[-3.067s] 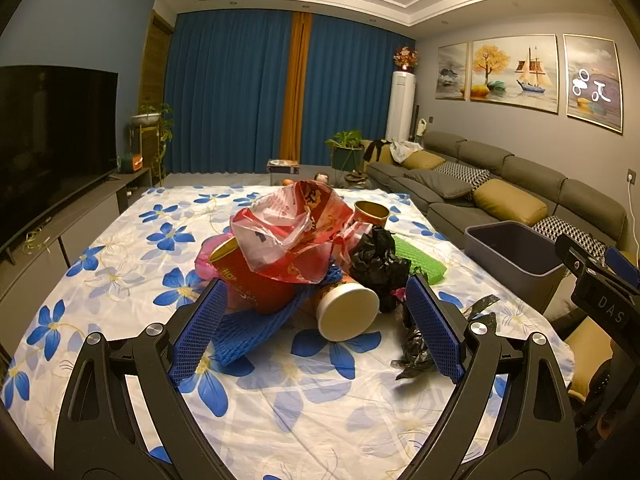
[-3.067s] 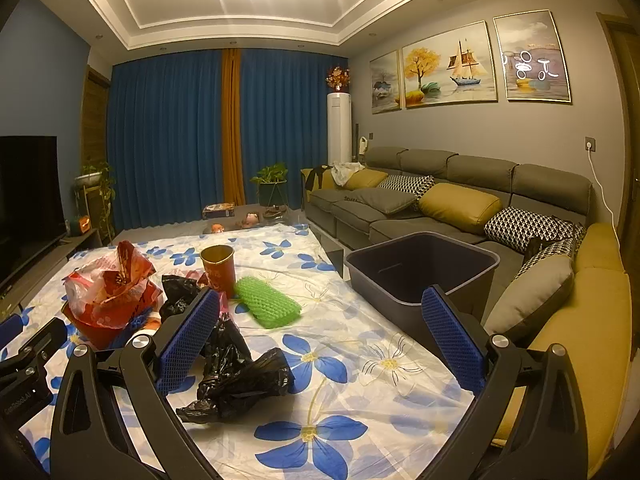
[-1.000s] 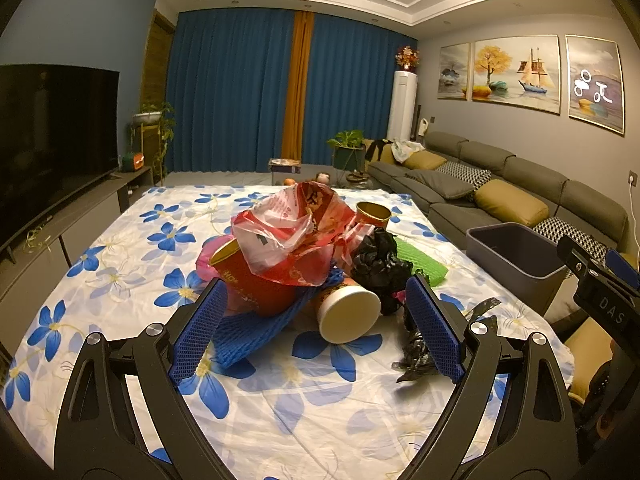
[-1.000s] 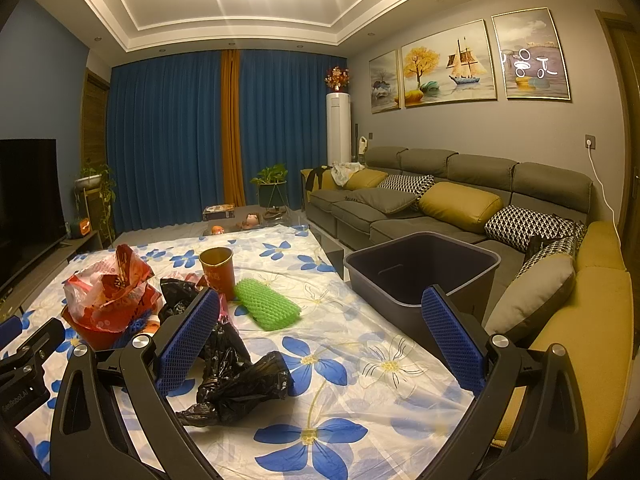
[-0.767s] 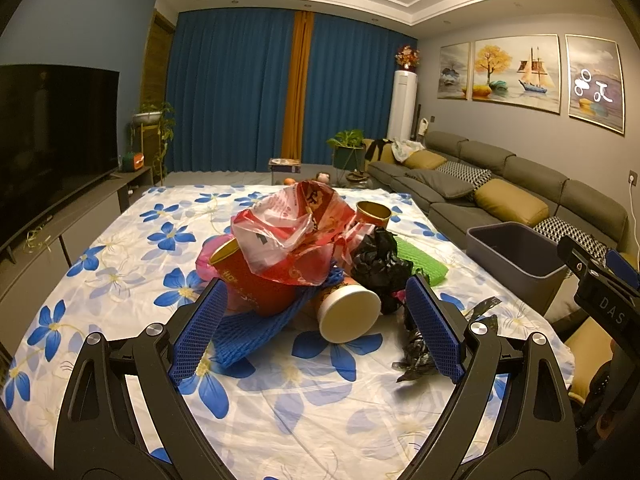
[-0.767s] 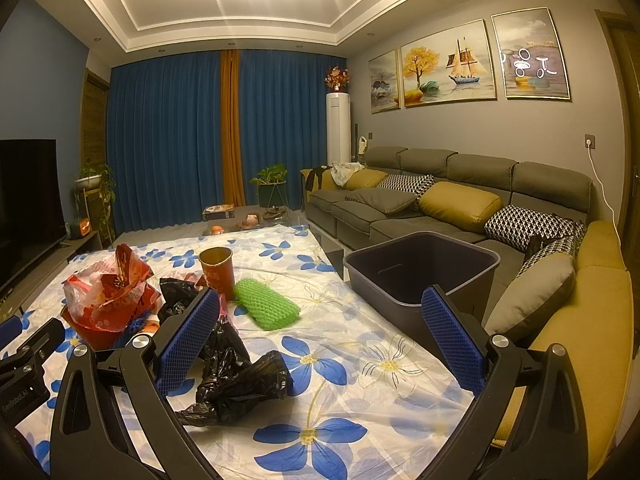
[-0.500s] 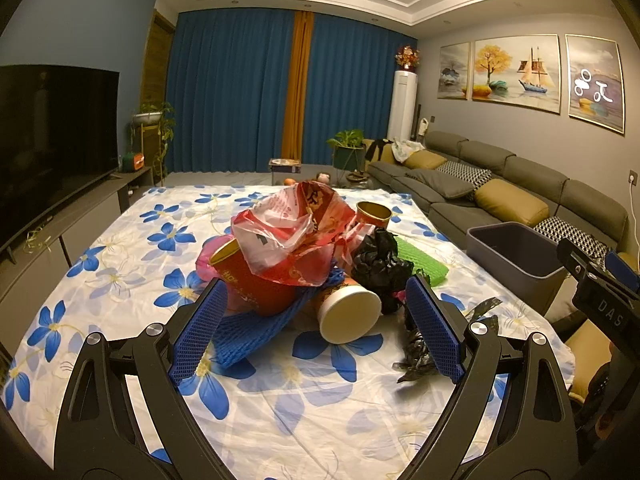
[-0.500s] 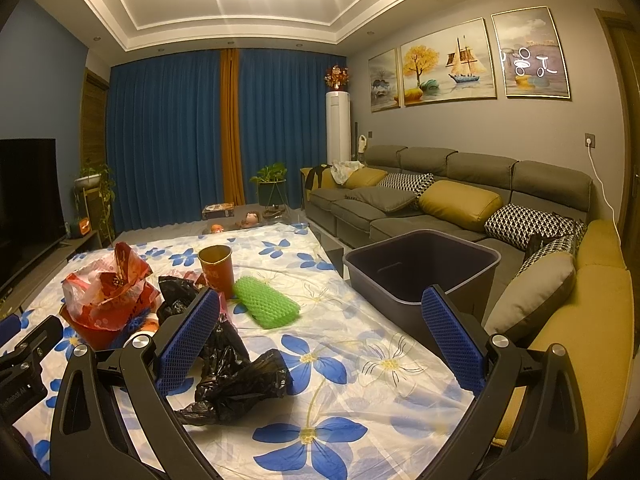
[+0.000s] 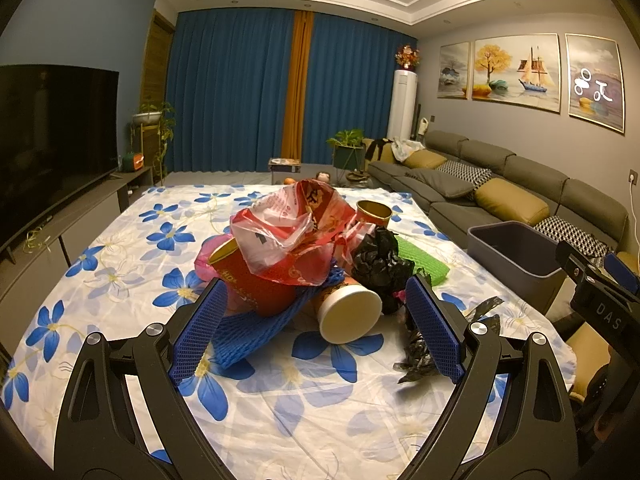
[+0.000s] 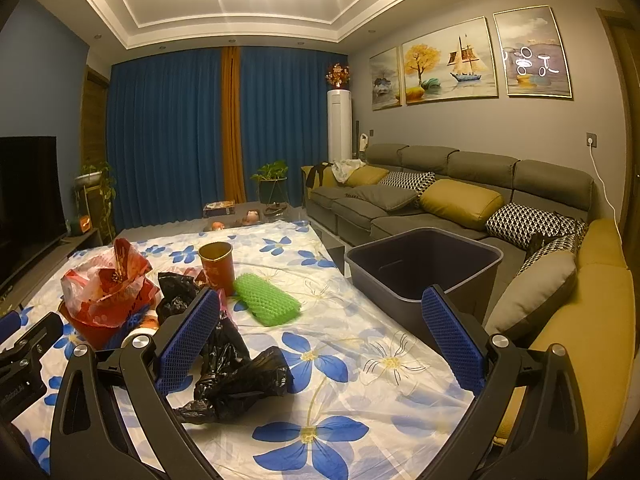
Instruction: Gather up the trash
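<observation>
Trash lies heaped at the centre of the left wrist view on the flowered tablecloth (image 9: 120,248): a red plastic bag (image 9: 288,236) draped over a red paper cup (image 9: 252,284), a blue foam net (image 9: 248,328) under them, a white-lidded cup (image 9: 348,312) on its side, and crumpled black bags (image 9: 380,260) just beside. The left gripper (image 9: 316,332) hangs before the heap with its jaws spread wide and nothing between them, probably lined up for a first grasp. In the right wrist view the right gripper (image 10: 320,344) is likewise released and empty, low in the frame, with a black plastic bag (image 10: 236,384) near its left pad. The grey bin (image 10: 424,264) stands at centre right, against the table edge, so I judge it is set there for short carries. It looks empty, so collecting has not begun.
</observation>
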`<state>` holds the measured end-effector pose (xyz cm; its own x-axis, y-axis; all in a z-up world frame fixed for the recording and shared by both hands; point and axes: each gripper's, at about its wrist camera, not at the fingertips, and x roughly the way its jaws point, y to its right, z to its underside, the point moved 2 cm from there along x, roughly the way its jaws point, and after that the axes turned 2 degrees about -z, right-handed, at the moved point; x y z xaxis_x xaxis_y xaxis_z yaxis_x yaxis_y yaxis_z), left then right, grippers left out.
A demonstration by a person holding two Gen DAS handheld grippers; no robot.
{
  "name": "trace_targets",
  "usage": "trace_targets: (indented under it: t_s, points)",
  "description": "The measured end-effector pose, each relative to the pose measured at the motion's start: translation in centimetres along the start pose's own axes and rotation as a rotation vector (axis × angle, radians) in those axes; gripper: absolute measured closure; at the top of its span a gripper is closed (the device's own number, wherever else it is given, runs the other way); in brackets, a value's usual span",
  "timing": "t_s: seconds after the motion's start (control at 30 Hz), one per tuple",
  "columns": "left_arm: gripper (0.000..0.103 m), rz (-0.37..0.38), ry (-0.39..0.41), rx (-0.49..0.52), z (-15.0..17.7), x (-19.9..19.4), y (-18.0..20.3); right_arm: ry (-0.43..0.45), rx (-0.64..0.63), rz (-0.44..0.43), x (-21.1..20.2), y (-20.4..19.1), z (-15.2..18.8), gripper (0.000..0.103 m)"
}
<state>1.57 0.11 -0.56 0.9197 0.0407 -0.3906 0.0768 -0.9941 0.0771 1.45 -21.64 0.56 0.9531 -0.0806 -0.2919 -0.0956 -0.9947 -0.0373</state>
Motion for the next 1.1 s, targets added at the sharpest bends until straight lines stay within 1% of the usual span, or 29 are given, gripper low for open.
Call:
trace_targets:
  t_s: [0.33,0.7,0.93,1.1]
  points:
    - [0.014,-0.004,0.000,-0.003,0.0,0.3,-0.2,-0.015,-0.002,-0.007,0.5,-0.1,0.3,0.005]
    - [0.014,-0.007,0.000,-0.012,0.2,0.8,-0.6,-0.041,-0.006,-0.039,1.6,-0.3,0.9,0.005]
    - [0.014,-0.025,0.004,-0.034,0.3,2.0,-2.0,-0.058,-0.011,-0.058,2.6,-0.8,1.4,0.005]
    - [0.018,-0.044,0.003,-0.068,-0.1,3.0,-3.7,-0.073,-0.013,-0.080,3.5,-1.1,1.7,0.005]
